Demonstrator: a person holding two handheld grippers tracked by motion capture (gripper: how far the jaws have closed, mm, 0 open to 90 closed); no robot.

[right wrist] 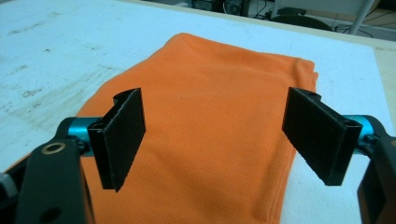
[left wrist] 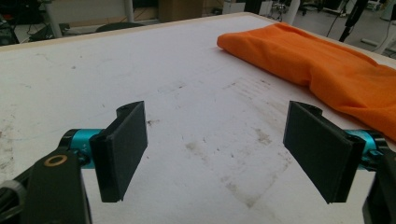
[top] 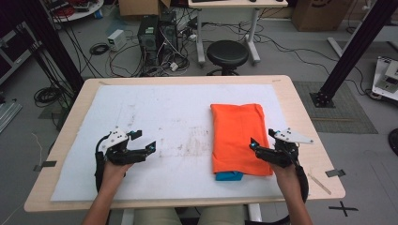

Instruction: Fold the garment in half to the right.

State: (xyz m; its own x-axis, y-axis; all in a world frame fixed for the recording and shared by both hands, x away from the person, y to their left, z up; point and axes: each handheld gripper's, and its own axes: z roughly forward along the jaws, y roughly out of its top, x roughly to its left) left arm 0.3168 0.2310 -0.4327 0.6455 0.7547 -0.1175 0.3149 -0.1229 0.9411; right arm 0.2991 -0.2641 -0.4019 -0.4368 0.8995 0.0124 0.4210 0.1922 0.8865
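Item: orange cloth (top: 238, 138), folded into a long rectangle, flat on the white sheet (top: 155, 122) that covers the table (top: 300, 101). It lies in the right half, long side running from the near edge toward the far edge, closer to the right edge than to the middle. A blue cloth (top: 229, 176) peeks out from under its near end.

Item: my right claw (top: 263, 143), at the near right corner of the orange cloth, over its right edge. Released: jaws spread wide, the fabric beneath them, nothing pinched.

Item: my left claw (top: 143, 140), over the bare sheet in the near left part of the table, well apart from the cloth. Released: jaws wide apart, nothing between them.

Item: sheet, marked with grey smudges near its middle.
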